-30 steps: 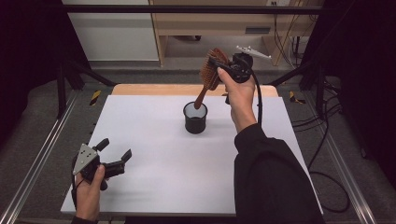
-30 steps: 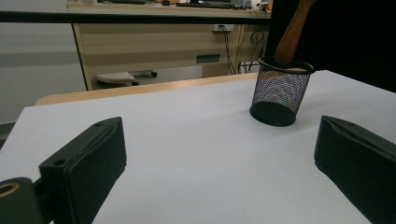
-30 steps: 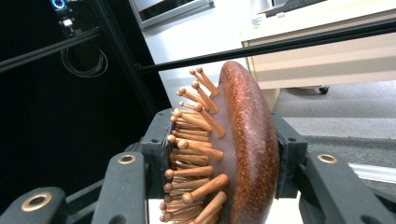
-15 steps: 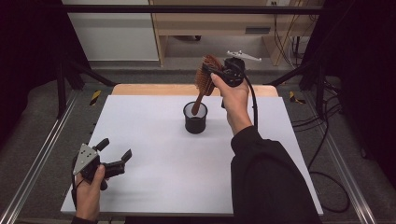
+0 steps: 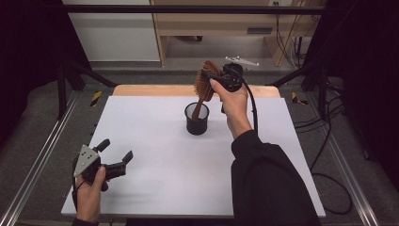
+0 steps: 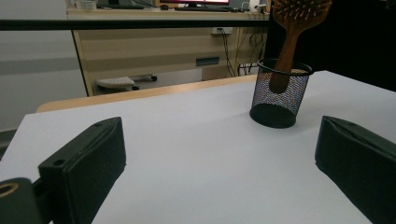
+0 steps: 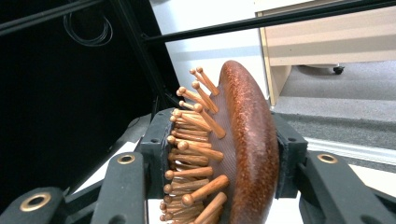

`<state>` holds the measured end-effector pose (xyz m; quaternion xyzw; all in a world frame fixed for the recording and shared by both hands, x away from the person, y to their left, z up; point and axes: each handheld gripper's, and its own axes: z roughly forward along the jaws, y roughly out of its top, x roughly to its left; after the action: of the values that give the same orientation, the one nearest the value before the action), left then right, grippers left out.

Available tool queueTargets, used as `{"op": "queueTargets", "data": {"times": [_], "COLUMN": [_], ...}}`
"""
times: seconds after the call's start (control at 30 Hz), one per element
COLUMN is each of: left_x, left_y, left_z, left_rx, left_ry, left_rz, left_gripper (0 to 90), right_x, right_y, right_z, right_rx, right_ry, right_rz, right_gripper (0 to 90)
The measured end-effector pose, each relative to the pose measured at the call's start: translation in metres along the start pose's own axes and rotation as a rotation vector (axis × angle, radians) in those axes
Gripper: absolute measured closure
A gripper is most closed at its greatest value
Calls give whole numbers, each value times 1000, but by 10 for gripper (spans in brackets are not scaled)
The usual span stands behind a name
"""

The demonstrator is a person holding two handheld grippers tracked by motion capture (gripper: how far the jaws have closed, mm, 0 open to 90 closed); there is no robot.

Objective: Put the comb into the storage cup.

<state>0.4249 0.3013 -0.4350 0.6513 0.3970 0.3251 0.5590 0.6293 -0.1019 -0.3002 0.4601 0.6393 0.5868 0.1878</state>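
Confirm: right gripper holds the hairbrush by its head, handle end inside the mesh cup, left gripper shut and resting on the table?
One thing is off: the left gripper is open, not shut. The left gripper view shows its jaws wide apart with nothing between them. The rest stands: the right gripper clamps the hairbrush head, handle end in the mesh cup.

Pretty much the whole desk around the cup is bare, so a tool can come at it from any side. Straight above the cup, the brush blocks the way in.
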Motion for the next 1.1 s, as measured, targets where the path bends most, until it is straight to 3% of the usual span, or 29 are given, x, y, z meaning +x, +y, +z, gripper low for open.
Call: {"op": "queueTargets", "data": {"times": [1.1], "left_x": [0], "left_y": [0], "left_z": [0], "left_rx": [4], "left_ry": [-6], "left_rz": [4], "left_gripper": [22], "right_x": [-5], "right_y": [-25], "right_z": [16], "right_rx": [44], "right_ry": [15], "right_rz": [20], "right_gripper": [510]}}
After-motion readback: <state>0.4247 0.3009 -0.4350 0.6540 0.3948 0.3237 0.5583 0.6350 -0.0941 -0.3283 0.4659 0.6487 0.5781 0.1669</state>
